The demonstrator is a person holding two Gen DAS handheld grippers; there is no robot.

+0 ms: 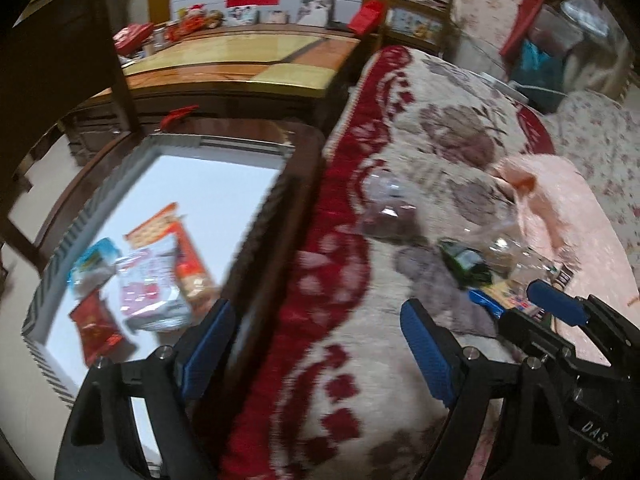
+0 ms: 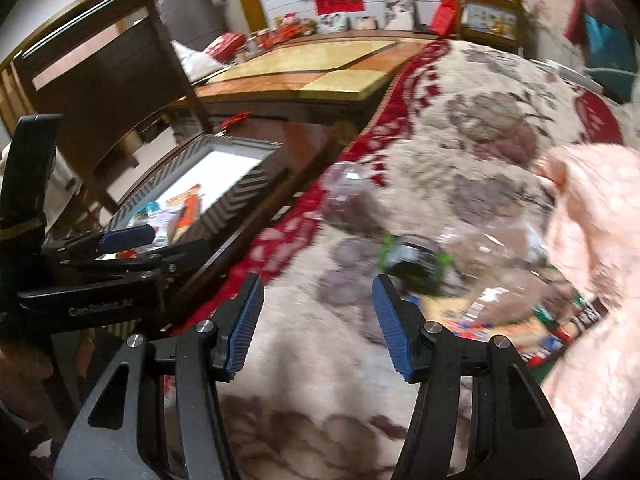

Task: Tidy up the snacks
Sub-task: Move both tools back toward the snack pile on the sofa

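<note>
Left wrist view: the left gripper (image 1: 316, 344) stands wide apart and empty at bottom centre above a red-and-cream blanket (image 1: 400, 168), with snack packets (image 1: 148, 280) lying in a white tray (image 1: 224, 184) at lower left. Right wrist view: the right gripper (image 2: 316, 320) is parted and empty at bottom centre, with more snack packs (image 2: 496, 316) blurred under clear plastic at right.

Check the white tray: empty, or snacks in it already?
Not empty. The white tray holds several snack packets, clustered at its near end.
</note>
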